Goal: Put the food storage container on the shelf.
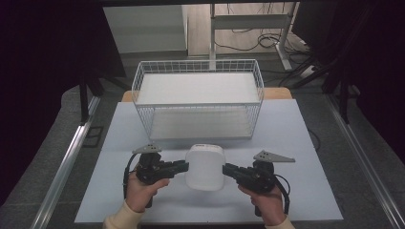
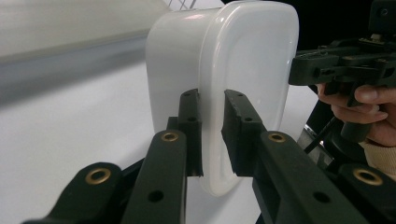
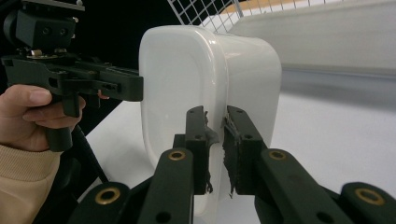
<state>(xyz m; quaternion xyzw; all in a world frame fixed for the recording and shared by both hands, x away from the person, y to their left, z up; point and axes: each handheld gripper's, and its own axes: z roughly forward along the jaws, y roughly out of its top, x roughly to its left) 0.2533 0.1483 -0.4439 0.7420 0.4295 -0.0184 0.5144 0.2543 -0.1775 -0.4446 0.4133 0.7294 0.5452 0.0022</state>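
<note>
1. A white plastic container (image 1: 205, 167) sits on the pale table (image 1: 305, 138), near the front edge at about 6 o'clock from the wire basket (image 1: 198, 98).
2. The left gripper (image 1: 184, 167) meets the container's side at 9 o'clock; in the left gripper view its jaws are drawn narrow and pinch the container's thin rim (image 2: 212, 140).
3. The right gripper (image 1: 227, 169) meets the side at 3 o'clock; in the right gripper view its jaws are likewise narrow, clamped on the rim (image 3: 217, 140), their pads (image 3: 231, 154) frayed.
4. A small dark mark shows on the container's far end at 12 o'clock; it is too small to read.
5. Each gripper is held by a hand (image 1: 143, 191) in a cream sleeve.
</note>
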